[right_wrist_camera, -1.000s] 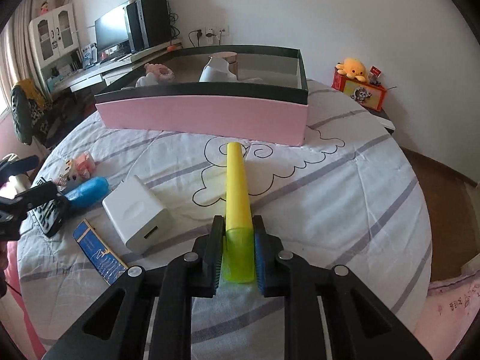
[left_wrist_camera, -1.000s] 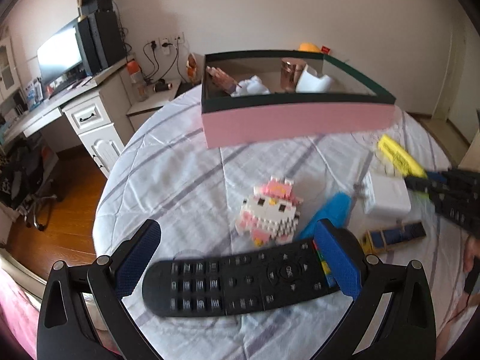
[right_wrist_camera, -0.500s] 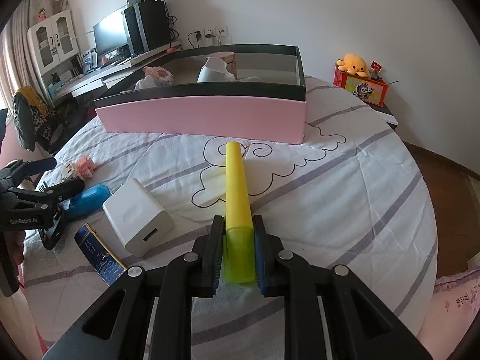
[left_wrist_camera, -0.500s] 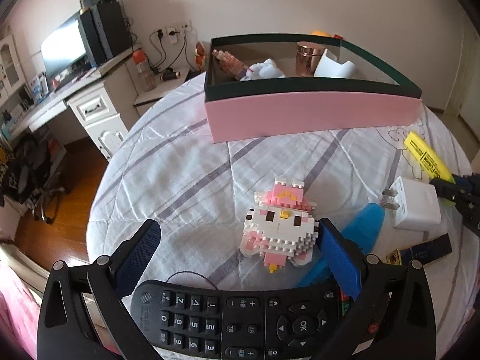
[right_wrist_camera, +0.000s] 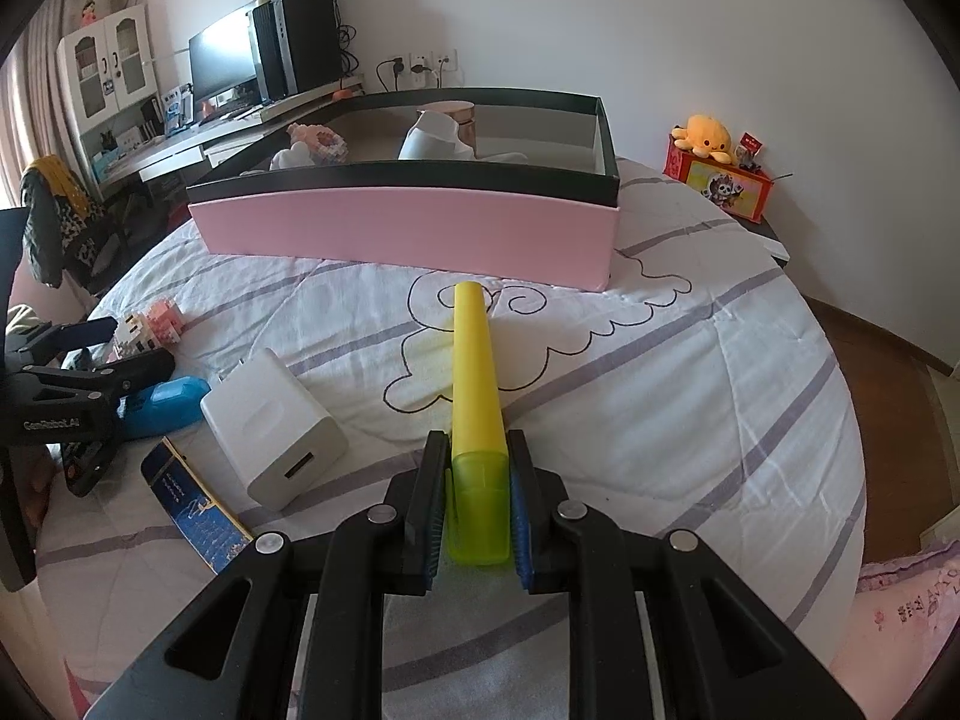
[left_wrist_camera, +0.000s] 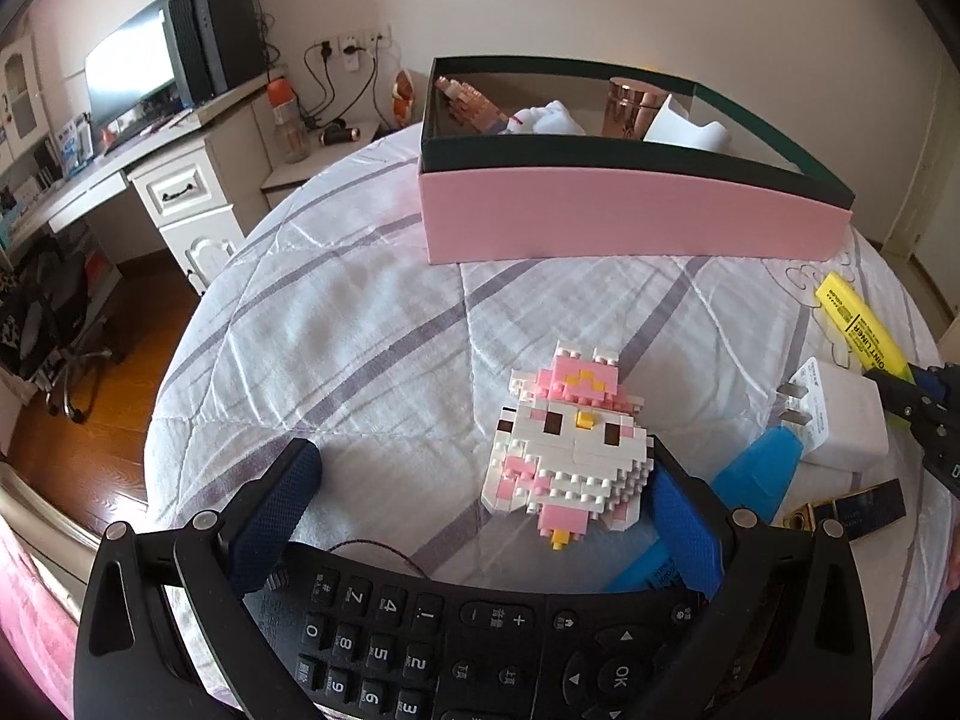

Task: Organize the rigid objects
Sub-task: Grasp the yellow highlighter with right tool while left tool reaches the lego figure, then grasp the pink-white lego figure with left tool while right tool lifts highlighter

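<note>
My left gripper (left_wrist_camera: 480,462) is open over the quilted table. A pink-and-white block-built cat figure (left_wrist_camera: 570,450) stands between its fingers, close against the right pad and well apart from the left one. A black remote control (left_wrist_camera: 480,630) lies under the gripper's base. My right gripper (right_wrist_camera: 478,498) is shut on the green cap end of a yellow highlighter (right_wrist_camera: 474,384), whose body lies on the cloth pointing at the pink box (right_wrist_camera: 408,228). That box has a dark rim and holds several items.
A white charger (right_wrist_camera: 276,426), a blue object (right_wrist_camera: 174,402) and a flat dark-blue and gold box (right_wrist_camera: 198,510) lie between the two grippers. A desk with a monitor (left_wrist_camera: 132,84) stands beyond the table's far left edge. An orange plush toy (right_wrist_camera: 708,132) sits on a side table at the right.
My left gripper has moved forward past the remote, so the block figure now stands between its fingers. The right gripper and highlighter have stayed put.
</note>
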A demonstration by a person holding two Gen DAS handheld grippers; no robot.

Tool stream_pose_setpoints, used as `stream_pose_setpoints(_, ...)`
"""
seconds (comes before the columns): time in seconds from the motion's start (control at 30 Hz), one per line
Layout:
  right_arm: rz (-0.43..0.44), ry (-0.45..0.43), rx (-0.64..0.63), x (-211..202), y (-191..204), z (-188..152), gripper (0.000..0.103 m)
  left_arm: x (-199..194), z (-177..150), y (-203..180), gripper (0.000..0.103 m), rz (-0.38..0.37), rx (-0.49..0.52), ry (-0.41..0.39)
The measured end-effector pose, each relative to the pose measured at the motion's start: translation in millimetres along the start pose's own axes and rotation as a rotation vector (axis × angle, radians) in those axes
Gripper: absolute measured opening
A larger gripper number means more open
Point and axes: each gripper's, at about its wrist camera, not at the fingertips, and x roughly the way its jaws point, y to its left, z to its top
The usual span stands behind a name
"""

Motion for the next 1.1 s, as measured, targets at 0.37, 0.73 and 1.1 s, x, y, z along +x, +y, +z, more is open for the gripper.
stream_pose_setpoints(0.37,-0.037,-0.001,-0.032,-1,4,-1,0.019,-12,-6,-14,0.044,-0.104,0.087,-0.075)
stream_pose_setpoints(0.73,-0.054,0.004,-0.046,2,9,4,0.019,-8,-5,-12,0.047,-0.132,0.082,-0.053)
stream_pose_setpoints(1.1,-0.087,-0.002,-0.072,2,16,5,0.018,-11,-6,-11,0.044,-0.12,0.073,-0.068)
